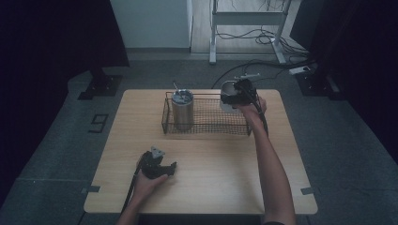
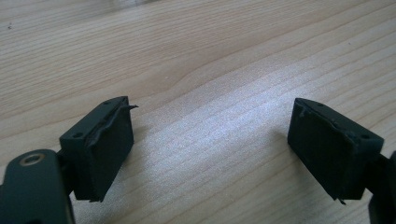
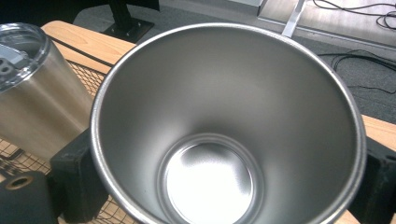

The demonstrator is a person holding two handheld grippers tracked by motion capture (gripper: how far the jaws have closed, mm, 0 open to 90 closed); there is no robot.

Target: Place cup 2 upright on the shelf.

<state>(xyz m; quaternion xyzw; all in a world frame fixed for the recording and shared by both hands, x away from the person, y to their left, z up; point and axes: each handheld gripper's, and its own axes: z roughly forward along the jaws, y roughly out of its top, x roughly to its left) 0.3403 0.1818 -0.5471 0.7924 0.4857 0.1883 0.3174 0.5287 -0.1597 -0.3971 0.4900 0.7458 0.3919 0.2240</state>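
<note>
A lidless steel tumbler (image 1: 227,93) hangs over the right end of a black wire basket (image 1: 211,123), with my right gripper (image 1: 236,97) shut on it. In the right gripper view the tumbler (image 3: 224,116) is empty, its mouth facing the camera, and my right gripper (image 3: 229,184) has a jaw on each side of its wall. A second steel tumbler (image 1: 182,110) with a clear lid stands upright in the basket's left end, also visible in the right gripper view as the lidded tumbler (image 3: 32,98). My left gripper (image 1: 172,168) rests on the table (image 1: 211,164) at the front left. The left gripper (image 2: 210,130) is open and holds nothing.
The basket's mesh (image 3: 14,158) lies under the held tumbler. Bare wood (image 2: 201,56) stretches ahead of the left jaws. Cables (image 1: 263,37) and a desk frame (image 1: 213,28) sit on the floor beyond the table's far edge.
</note>
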